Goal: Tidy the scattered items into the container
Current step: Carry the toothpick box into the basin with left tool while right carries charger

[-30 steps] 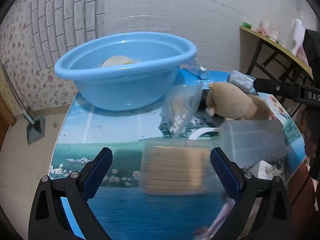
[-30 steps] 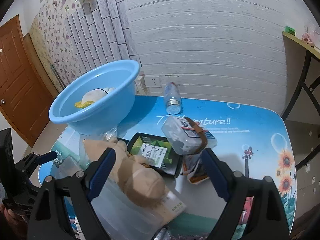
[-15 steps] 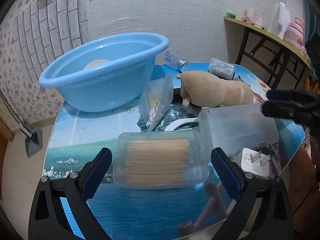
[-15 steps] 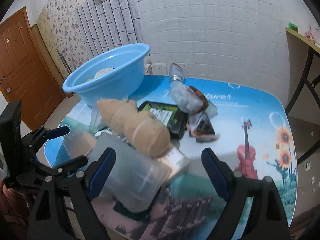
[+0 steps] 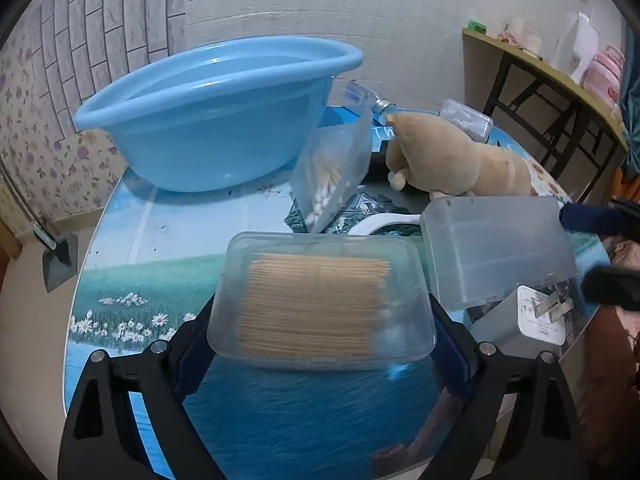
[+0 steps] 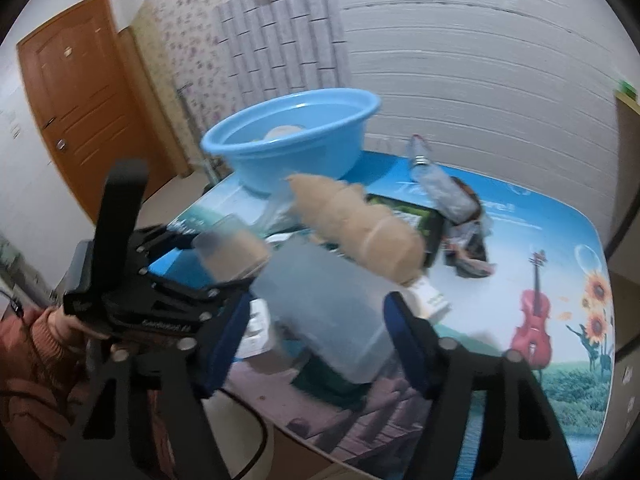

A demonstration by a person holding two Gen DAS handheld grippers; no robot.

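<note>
Both tongs closing on boxes, pads not yet pressing.
I square my left gripper (image 5: pixel 320 344) on the clear toothpick box (image 5: pixel 320 300), right gripper (image 6: pixel 316 340) on the frosted plastic box (image 6: pixel 328 304), then lift toward the blue plastic basin (image 5: pixel 216 120) at eleven o'clock.

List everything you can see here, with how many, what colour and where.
basin: one, blue, table's far left
toothpick box: one, clear, between left gripper's fingers
frosted box: one, translucent, between right gripper's fingers
cotton swab bag: one, clear, leaning by basin
plush toy: one, tan, mid-table
black tray: one, behind plush
bottle: one, clear, far edge
table: one, blue scenic print
left gripper: black, closing
right gripper: black, closing
</note>
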